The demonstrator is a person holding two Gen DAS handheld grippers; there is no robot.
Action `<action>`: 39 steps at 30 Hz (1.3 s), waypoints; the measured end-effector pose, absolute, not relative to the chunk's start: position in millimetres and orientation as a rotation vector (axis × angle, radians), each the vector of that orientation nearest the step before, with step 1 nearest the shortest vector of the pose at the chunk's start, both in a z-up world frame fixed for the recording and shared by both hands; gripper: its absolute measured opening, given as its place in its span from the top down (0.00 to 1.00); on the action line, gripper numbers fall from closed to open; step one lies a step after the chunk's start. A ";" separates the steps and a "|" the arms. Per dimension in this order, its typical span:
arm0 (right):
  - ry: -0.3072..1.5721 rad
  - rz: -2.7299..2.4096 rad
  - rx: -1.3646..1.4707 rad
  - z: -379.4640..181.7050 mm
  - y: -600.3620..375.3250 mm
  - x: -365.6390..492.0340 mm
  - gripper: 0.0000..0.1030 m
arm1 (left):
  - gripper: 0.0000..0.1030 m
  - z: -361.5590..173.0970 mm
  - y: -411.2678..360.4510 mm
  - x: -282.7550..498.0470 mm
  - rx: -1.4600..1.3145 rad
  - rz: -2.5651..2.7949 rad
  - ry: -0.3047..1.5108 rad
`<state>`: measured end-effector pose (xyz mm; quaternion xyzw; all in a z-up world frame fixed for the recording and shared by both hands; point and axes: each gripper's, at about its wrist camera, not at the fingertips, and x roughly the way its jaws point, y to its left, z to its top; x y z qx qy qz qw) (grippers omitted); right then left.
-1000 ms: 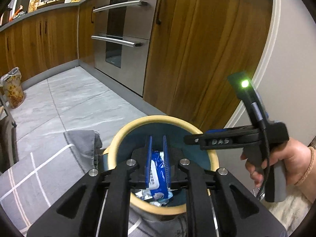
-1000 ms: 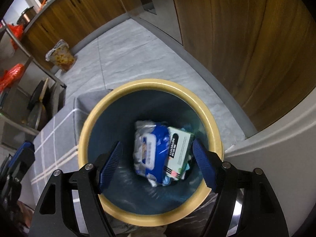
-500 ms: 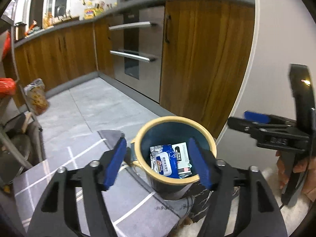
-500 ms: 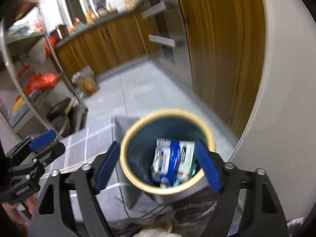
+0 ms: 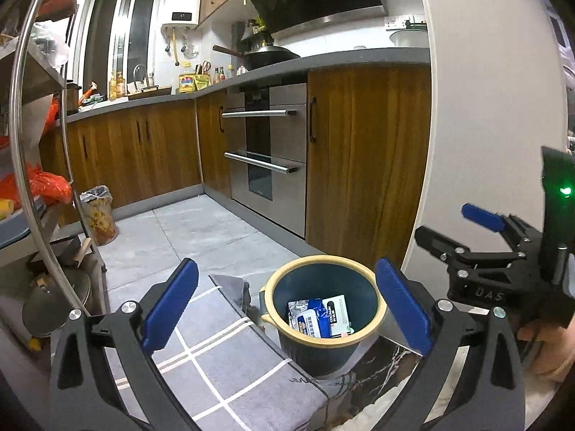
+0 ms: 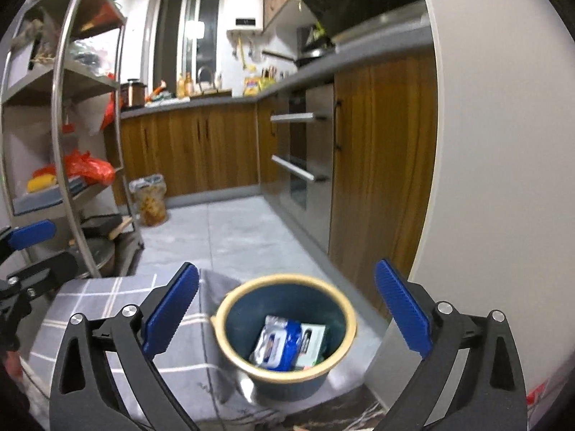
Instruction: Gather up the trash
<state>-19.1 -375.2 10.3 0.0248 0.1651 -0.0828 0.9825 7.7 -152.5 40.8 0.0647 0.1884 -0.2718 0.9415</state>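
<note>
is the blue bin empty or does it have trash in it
Not empty. The blue bin stands upright with a blue-and-white wrapper and a white box lying at the bottom, well below the rim.

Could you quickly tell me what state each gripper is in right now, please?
Left gripper: jaws wide open, just been opening, holding nothing.
Right gripper: jaws wide open, just been opening, holding nothing.

Dim, warm indoor light — heavy fisheye bending at dark edges, right wrist view softly blurred.
</note>
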 end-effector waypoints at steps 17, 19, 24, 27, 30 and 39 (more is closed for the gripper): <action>0.338 -0.159 0.011 6.5 -363.7 -16.7 0.05 | 0.05 28.1 -146.4 9.1 0.144 -0.458 0.405; 0.337 -0.159 0.012 6.7 -364.2 -16.6 0.05 | 0.05 27.7 -147.1 8.6 0.146 -0.461 0.406; 0.338 -0.159 0.013 6.4 -365.2 -15.4 0.05 | 0.05 27.5 -148.9 8.3 0.147 -0.464 0.404; 0.338 -0.157 0.012 6.2 -367.0 -15.8 0.05 | 0.05 27.5 -148.6 8.2 0.147 -0.465 0.405; 0.339 -0.157 0.015 6.1 -367.0 -15.2 0.05 | 0.05 27.4 -149.4 8.1 0.148 -0.466 0.401; 0.339 -0.157 0.015 5.8 -367.3 -16.2 0.05 | 0.05 26.7 -151.9 7.6 0.161 -0.472 0.398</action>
